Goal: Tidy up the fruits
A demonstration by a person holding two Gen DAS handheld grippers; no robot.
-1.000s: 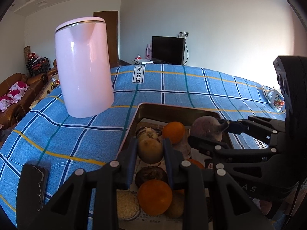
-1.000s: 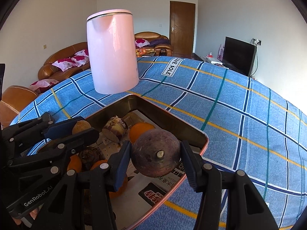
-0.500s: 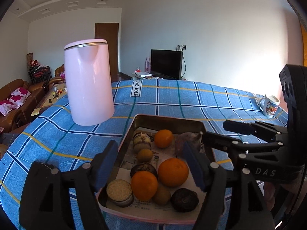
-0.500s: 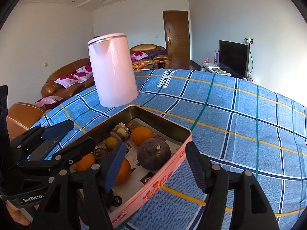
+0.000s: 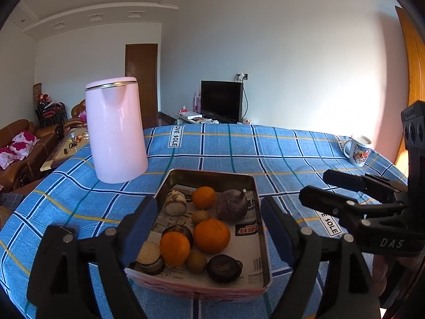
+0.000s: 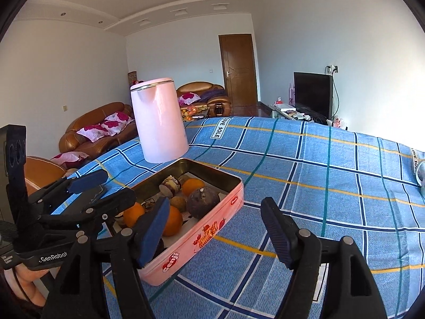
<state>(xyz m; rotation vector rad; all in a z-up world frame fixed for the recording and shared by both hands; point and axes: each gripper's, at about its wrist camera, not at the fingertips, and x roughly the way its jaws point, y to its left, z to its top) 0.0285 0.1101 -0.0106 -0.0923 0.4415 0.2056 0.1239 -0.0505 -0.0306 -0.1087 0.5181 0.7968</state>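
Observation:
A pink tin tray point(image 5: 261, 244) point(image 6: 212, 228) on the blue checked tablecloth holds several fruits: oranges point(image 5: 211, 236) point(image 6: 172, 220), small brown kiwis point(image 5: 196, 261), dark mangosteens point(image 5: 224, 268) and a large purple round fruit point(image 5: 231, 208) point(image 6: 203, 205). My left gripper point(image 5: 207, 234) is open and empty, raised above and behind the tray's near end. My right gripper point(image 6: 216, 228) is open and empty, above the tray's right side. Each gripper shows in the other's view, the right point(image 5: 345, 194) and the left point(image 6: 93, 188).
A tall pink kettle point(image 5: 115, 130) point(image 6: 159, 119) stands on the table beyond the tray's left. A white printed mug point(image 5: 358, 148) sits at the far right edge. Sofas, a door and a TV lie beyond the table.
Both grippers opened and drew back and up from the tray. The left let go of a kiwi and the right let go of the purple fruit, which now lie in the tray.

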